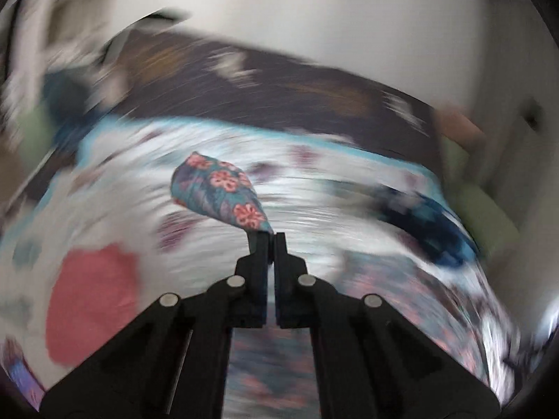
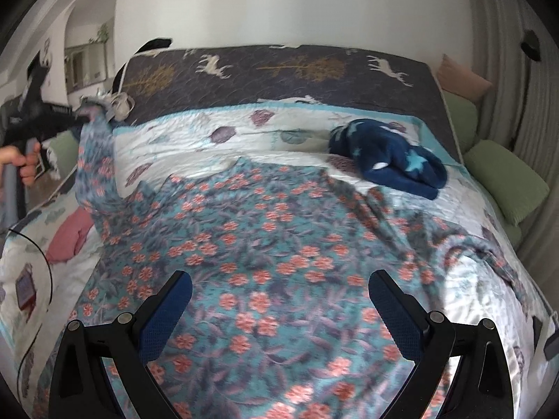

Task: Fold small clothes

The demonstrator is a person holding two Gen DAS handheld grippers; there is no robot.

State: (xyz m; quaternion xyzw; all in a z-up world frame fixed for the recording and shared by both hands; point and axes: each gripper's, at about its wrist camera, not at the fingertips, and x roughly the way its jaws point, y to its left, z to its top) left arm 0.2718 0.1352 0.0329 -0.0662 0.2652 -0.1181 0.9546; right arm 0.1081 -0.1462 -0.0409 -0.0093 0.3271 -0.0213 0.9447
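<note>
At the far left of the right wrist view, a person's hand (image 2: 24, 166) holds the left gripper (image 2: 82, 117) raised above the bed's edge. Its jaws are closed on a corner of the floral cloth (image 2: 265, 251), and a strip of the fabric hangs from them down to the bed. In the left wrist view that pinched corner (image 1: 223, 192) pokes out past the shut fingers, sharp against a motion-blurred background.

A pink garment (image 2: 70, 235) lies on the white patterned quilt (image 2: 195, 139) just left of the floral cloth, partly tucked under its hanging edge. The cloth itself spreads over the middle of the bed, wrinkled along its right side. The right gripper (image 2: 279, 310) hovers over its near part with jaws wide apart, nothing between them.

Behind lies a dark blanket with deer and tree motifs (image 2: 279, 73). Toward the right, a folded navy garment with star print (image 2: 391, 153) sits on the quilt, touching the cloth's far edge. Green cushions (image 2: 506, 178) line the right side. No writing is legible.
</note>
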